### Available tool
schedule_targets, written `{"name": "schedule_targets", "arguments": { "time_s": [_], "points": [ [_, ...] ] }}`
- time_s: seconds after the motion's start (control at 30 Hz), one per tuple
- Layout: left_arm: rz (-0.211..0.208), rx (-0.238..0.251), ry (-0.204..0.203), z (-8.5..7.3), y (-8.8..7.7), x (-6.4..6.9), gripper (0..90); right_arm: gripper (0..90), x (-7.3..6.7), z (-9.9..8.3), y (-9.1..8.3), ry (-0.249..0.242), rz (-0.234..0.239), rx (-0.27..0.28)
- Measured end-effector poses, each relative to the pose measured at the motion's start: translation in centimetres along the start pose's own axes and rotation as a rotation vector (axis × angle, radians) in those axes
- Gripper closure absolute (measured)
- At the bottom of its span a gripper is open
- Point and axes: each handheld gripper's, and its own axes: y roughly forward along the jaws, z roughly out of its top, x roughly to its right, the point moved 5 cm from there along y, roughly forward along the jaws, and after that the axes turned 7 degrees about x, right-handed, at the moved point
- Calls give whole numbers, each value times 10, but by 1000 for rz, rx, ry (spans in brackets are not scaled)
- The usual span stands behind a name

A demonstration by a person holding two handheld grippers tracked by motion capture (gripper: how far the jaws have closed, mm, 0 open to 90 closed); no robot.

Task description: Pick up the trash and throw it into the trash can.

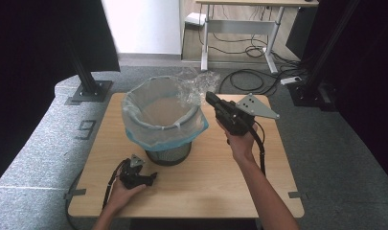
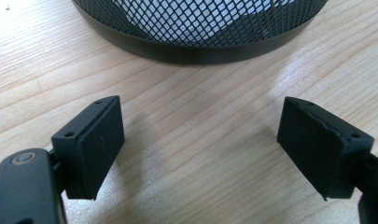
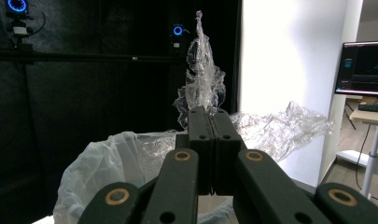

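High view: your right tongs (image 1: 210, 97) pinch the clear plastic wrap (image 1: 194, 86) over the bin (image 1: 163, 124) near the table's (image 1: 220, 177) far edge; left tongs (image 1: 151, 178) rest spread. Release only once centred over the opening.

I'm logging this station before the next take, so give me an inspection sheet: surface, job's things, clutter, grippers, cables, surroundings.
Surface: light wooden table, bare around the bin.
Job's things: black mesh bin standing upright mid-table; clear liner bag folded over its rim, one crumpled corner lifted at the far right side.
Clutter: nothing seen.
Grippers: left gripper low over the table in front of the bin's base, jaws wide apart, nothing between them. Right gripper raised beside the rim, jaws closed on the lifted liner plastic.
Cables: one trails from each gripper; more lie on the floor beyond the table.
Surroundings: black frame posts, grey carpet, a desk behind.
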Motion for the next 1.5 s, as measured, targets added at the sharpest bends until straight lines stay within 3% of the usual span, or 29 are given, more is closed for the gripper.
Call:
{"name": "schedule_targets", "arguments": {
  "time_s": [0.67, 1.17, 1.23, 1.3, 1.4, 1.5],
  "points": [
    [1, 1, 0, 0, 0, 0, 147, 882, -21, -33, 45, 41, 37, -78],
    [0, 0, -1, 0, 0, 0, 147, 865, -33, -48, 57, 32, 59, -120],
    [0, 0, -1, 0, 0, 0, 147, 786, -33, -52, 58, 35, 73, -143],
    [0, 0, 0, 0, 0, 0, 147, 635, -31, -61, 60, 29, 82, -211],
    [0, -1, 0, 0, 0, 0, 147, 446, -26, -68, 56, -18, 14, -232],
    [0, -1, 1, 0, 0, 0, 146, 356, -20, -69, 49, -23, -35, -235]
  ]
}}
